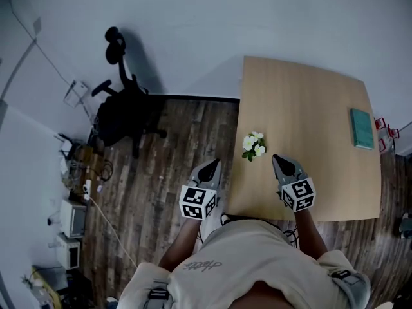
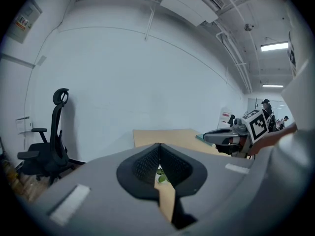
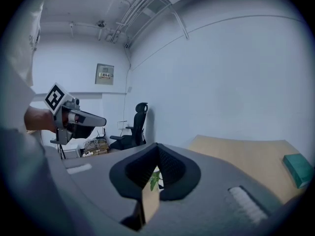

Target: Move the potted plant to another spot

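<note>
A small potted plant (image 1: 253, 145) with white flowers stands near the left edge of the wooden table (image 1: 309, 108). My left gripper (image 1: 212, 165) hangs over the floor just left of the table's edge, short of the plant, with its jaws together and nothing in them. My right gripper (image 1: 280, 160) is over the table to the right of the plant, also shut and empty. Green leaves of the plant (image 2: 161, 176) show low behind the closed left gripper (image 2: 158, 145) in its own view. The plant (image 3: 155, 179) likewise peeks out below the closed right gripper (image 3: 157, 145).
A teal book (image 1: 362, 128) lies at the table's right side. A black office chair (image 1: 125, 111) stands on the wood floor to the left. Boxes, small appliances and cables (image 1: 74, 198) crowd the floor at the far left. A white wall runs behind the table.
</note>
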A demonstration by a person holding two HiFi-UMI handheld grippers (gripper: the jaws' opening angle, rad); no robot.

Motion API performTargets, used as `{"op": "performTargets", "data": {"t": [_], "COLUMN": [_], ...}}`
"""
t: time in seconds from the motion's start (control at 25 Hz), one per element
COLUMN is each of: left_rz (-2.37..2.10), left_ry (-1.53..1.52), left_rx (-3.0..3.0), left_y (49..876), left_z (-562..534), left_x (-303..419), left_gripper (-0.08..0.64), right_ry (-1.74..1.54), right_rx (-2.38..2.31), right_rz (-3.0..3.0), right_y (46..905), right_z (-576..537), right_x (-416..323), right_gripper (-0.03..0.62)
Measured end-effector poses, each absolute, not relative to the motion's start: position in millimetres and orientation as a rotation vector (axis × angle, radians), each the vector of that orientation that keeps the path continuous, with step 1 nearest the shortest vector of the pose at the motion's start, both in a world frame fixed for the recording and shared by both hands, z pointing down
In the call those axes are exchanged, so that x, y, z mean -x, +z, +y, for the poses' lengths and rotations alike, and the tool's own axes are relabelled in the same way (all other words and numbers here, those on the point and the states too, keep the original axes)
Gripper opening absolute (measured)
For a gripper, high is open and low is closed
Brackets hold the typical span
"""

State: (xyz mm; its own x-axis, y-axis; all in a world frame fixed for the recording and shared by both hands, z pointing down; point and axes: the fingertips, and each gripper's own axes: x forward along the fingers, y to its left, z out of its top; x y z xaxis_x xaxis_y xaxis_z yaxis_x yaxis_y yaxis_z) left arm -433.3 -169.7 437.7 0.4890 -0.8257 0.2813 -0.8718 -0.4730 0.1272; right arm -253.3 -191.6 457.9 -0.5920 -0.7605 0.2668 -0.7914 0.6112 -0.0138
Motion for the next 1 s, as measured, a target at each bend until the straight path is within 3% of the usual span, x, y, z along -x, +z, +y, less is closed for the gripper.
{"op": "performTargets", "data": {"t": [0.56, 1.0], "left_rz": [-1.618, -1.715], "left_ry": [0.147, 0.03], "left_rx": [-2.558, -2.607], "left_y": [359, 313], "left_z": [-195, -202], "left_x": [446, 460], "left_gripper": [0.017, 0.017], "right_ry": [-0.036, -0.093], "right_rx": [-1.329, -1.3], "right_rz": [-2.802, -2.84], "right_y": [335, 306], "right_z": [-211, -206], "right_x": [240, 245], "right_gripper": [0.002, 0.002]}}
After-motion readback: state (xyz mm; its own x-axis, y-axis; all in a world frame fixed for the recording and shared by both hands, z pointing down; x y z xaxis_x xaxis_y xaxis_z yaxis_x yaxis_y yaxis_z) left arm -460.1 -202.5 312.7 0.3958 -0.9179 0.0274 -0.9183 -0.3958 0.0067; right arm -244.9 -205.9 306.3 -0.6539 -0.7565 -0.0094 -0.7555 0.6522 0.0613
